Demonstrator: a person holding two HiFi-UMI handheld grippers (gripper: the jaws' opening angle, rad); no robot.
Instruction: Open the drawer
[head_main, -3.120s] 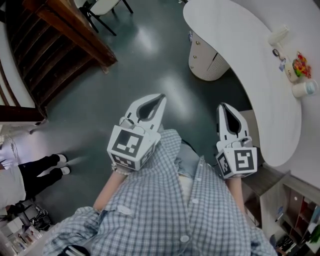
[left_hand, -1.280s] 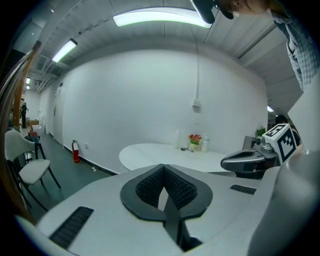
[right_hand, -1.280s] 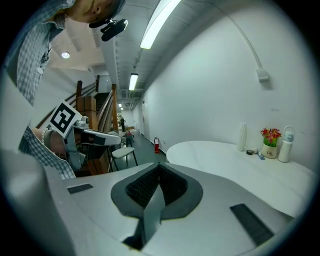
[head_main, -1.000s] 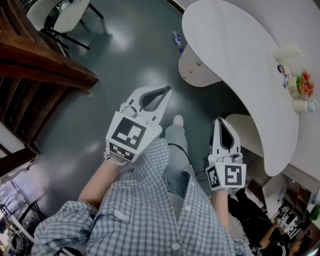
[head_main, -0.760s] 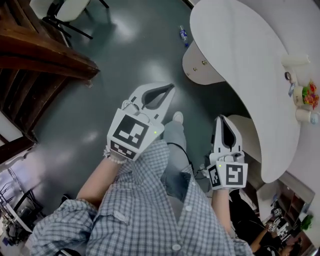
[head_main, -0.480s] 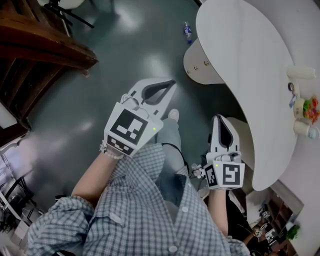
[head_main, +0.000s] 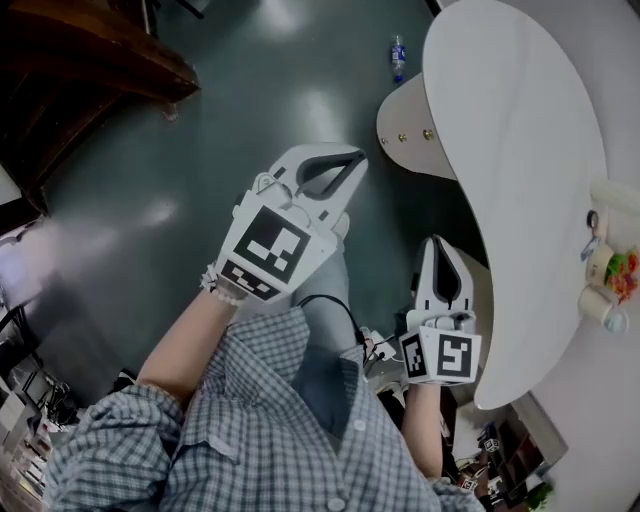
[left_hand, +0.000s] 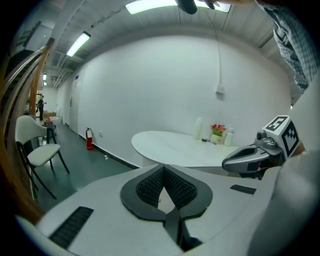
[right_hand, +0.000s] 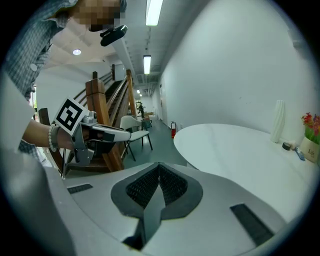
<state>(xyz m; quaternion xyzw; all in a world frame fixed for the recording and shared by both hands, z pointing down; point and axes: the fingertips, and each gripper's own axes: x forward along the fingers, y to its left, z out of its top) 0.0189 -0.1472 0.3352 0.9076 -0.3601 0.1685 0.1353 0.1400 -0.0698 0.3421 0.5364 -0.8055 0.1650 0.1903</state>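
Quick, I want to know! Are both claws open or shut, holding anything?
Left white plastic gripper: shut, empty.
Right white plastic gripper: shut, empty.

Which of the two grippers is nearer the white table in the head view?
The right gripper: its closed tip shows just beside the curved edge of the white table, while the left gripper is further off, over the dark floor.
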